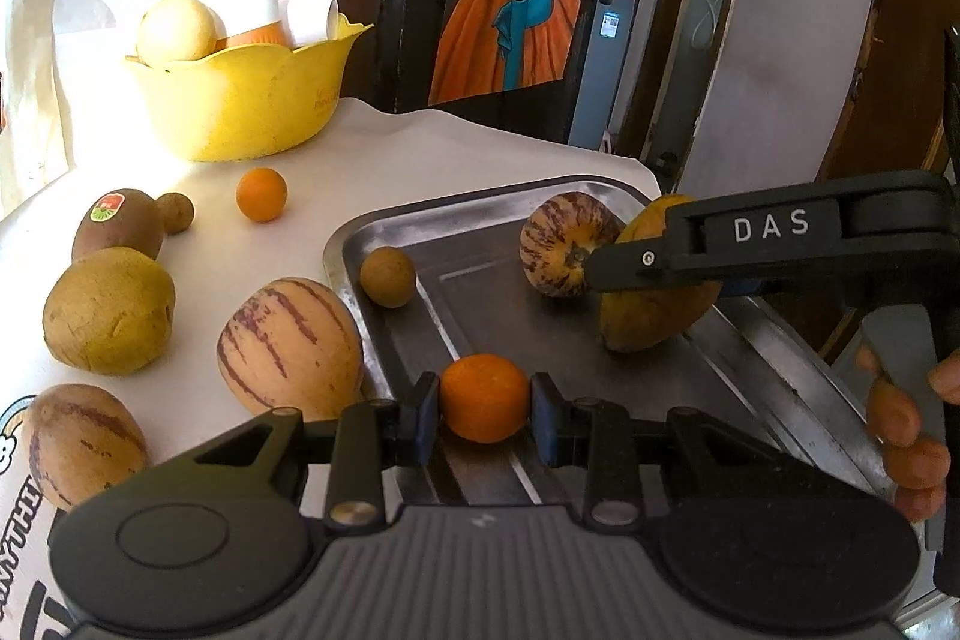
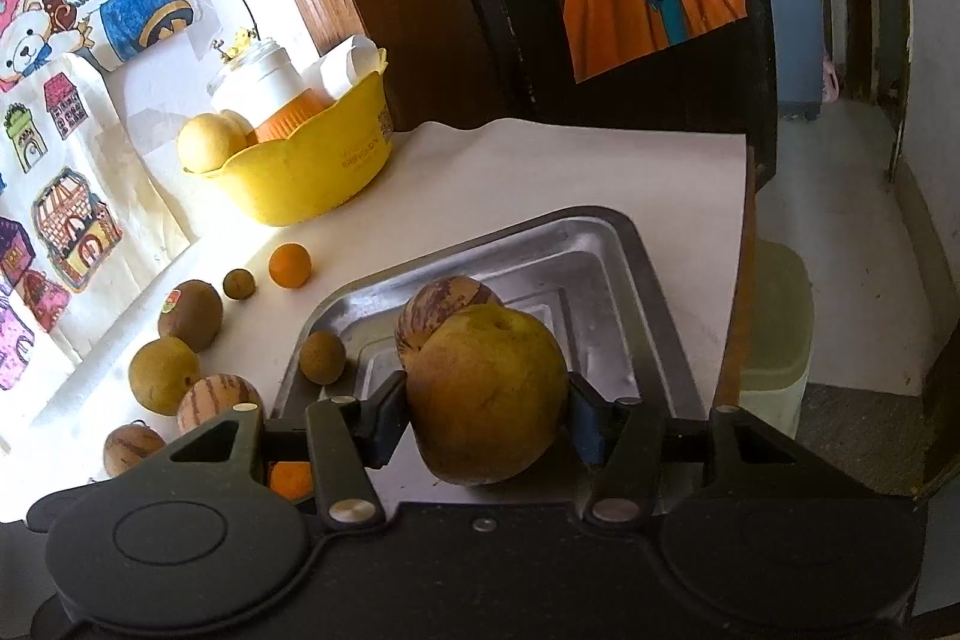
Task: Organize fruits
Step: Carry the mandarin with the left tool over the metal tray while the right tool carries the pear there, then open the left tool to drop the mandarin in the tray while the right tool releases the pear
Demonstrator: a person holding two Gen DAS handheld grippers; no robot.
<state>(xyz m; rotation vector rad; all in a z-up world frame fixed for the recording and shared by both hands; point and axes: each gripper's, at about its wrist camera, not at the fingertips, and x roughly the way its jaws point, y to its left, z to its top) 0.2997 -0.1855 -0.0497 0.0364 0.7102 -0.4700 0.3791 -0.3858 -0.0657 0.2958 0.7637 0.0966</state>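
My left gripper (image 1: 485,415) is shut on a small orange (image 1: 485,398), held over the near end of the metal tray (image 1: 384,226). My right gripper (image 2: 487,421) is shut on a yellow-brown pear (image 2: 487,394) above the tray (image 2: 654,316); it shows from the side in the left wrist view (image 1: 651,307). A striped pepino melon (image 1: 564,244) and a small brown longan (image 1: 387,276) lie in the tray. On the white table lie two more striped melons (image 1: 291,346), a yellow-brown pear (image 1: 108,310), a kiwi (image 1: 119,224), a longan (image 1: 175,212) and another small orange (image 1: 261,194).
A yellow bowl (image 1: 240,100) with a pale round fruit, a white jar and paper stands at the table's back left. The table's right edge (image 2: 744,244) drops to the floor, where a pale bin (image 2: 777,334) stands. Drawings hang on the wall behind.
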